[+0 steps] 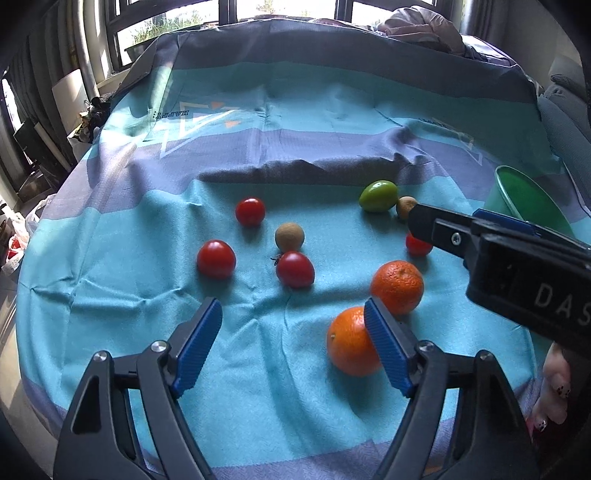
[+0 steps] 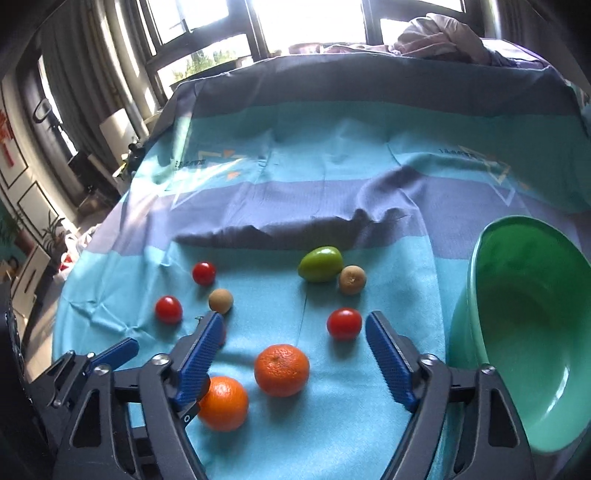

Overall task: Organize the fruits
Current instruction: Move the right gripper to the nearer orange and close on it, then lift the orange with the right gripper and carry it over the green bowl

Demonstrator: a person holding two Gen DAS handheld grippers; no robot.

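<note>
Loose fruit lies on a teal and purple cloth [image 1: 258, 369]. Two oranges [image 1: 351, 343] [image 1: 397, 286] lie at the front right; they also show in the right wrist view [image 2: 223, 404] [image 2: 281, 370]. Several red tomatoes [image 1: 216, 258] [image 1: 294, 268] [image 2: 344, 324], a green fruit [image 1: 378, 195] [image 2: 320, 264] and two small brown fruits [image 1: 289, 236] [image 2: 352, 279] lie further back. A green bowl [image 2: 532, 332] stands at the right. My left gripper [image 1: 293, 343] is open and empty above the cloth. My right gripper [image 2: 295, 354] is open and empty over the oranges.
The right gripper's black body [image 1: 517, 266] crosses the right side of the left wrist view. A raised fold in the cloth [image 1: 295, 170] runs behind the fruit. Windows [image 2: 295, 22] and bundled fabric [image 2: 436, 40] lie beyond the far edge. The table drops off at the left [image 1: 22, 258].
</note>
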